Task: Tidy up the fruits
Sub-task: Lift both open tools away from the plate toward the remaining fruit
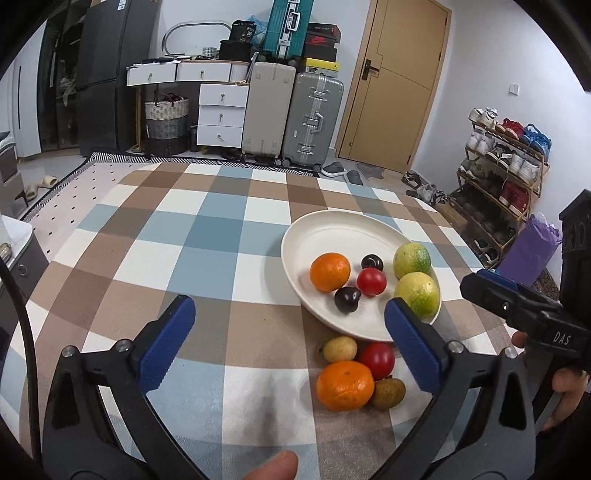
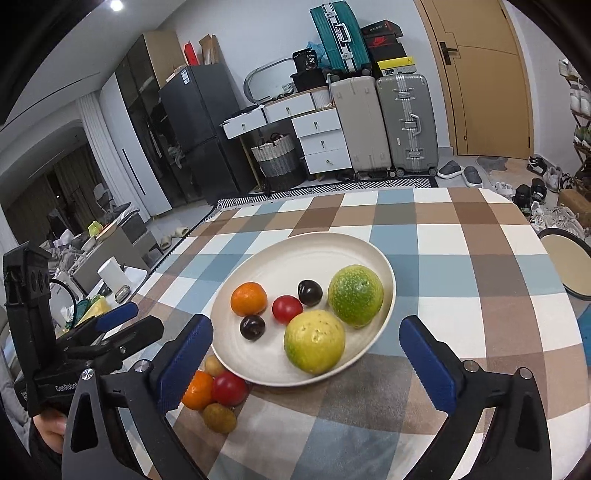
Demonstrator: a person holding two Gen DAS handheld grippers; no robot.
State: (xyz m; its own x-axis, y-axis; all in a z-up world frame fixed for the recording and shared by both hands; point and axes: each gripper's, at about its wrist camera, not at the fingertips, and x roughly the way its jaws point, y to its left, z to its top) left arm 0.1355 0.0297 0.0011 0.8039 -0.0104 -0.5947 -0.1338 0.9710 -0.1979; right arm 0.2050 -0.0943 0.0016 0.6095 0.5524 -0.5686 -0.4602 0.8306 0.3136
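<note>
The right gripper (image 1: 517, 295), seen just right of the left one's jaws, bears the white letters "DAS" on its black body. The left gripper (image 2: 110, 328), seen just left of the right one's jaws, reads "GenRobo", cut off by a finger. Far beyond the jaws, a black box (image 1: 243, 32) atop the drawers shows "36".

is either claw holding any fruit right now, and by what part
Nothing is held. The left claw and right claw both stand wide open and empty above the checked tablecloth.
</note>
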